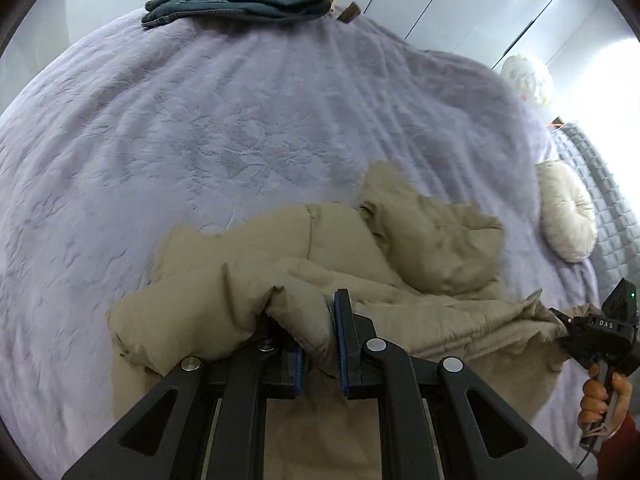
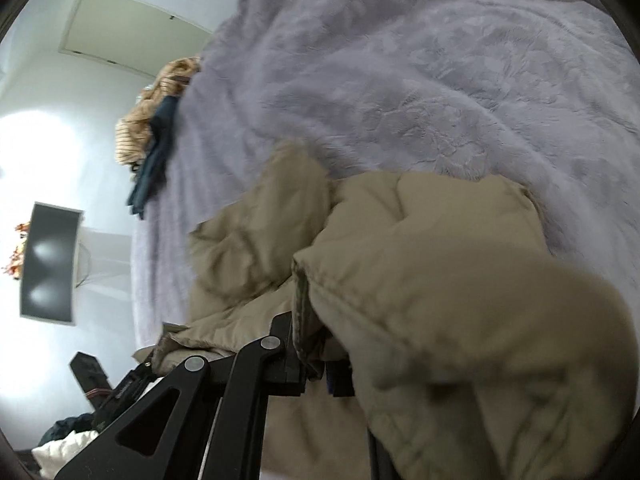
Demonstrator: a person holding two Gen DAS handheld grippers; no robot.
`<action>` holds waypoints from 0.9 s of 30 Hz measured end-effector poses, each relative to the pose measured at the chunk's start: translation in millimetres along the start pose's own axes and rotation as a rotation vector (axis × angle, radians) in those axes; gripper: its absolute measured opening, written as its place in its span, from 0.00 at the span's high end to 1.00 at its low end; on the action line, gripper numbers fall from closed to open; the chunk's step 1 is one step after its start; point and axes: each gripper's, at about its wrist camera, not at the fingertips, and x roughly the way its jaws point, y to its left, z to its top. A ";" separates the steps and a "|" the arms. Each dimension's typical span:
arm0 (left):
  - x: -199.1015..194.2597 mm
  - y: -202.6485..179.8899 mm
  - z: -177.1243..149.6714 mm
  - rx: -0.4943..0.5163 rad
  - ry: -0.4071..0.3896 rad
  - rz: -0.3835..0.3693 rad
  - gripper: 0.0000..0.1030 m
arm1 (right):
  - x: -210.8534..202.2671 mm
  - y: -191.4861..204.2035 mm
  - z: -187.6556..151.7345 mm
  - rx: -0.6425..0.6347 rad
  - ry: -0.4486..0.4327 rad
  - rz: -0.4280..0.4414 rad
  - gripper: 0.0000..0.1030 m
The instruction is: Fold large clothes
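Both grippers, left gripper (image 1: 320, 344) and right gripper (image 2: 316, 360), have jaws clenched on the padded khaki quilted coat (image 1: 400, 248), whose bulk stretches ahead of them across the lilac plush bed (image 1: 200, 120).

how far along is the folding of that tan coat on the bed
Done: dark blue folded clothes sit stacked at the bed's far edge. In hand: the tan padded coat is gripped by both the left gripper and right gripper, jaws shut on its edge. Left: the coat is bunched and rumpled on the purple blanket, with no neat fold yet.
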 end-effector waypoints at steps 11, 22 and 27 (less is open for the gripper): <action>26.4 -9.0 6.5 0.074 -0.010 0.055 0.82 | 36.6 -14.4 12.8 0.029 0.024 -0.044 0.92; -33.1 -25.5 -7.9 0.239 -0.105 0.038 0.40 | 2.6 4.0 1.9 -0.045 -0.056 -0.039 0.64; -45.8 -35.8 -14.5 0.300 -0.111 -0.018 0.40 | -15.6 24.2 -15.7 -0.164 -0.083 -0.006 0.68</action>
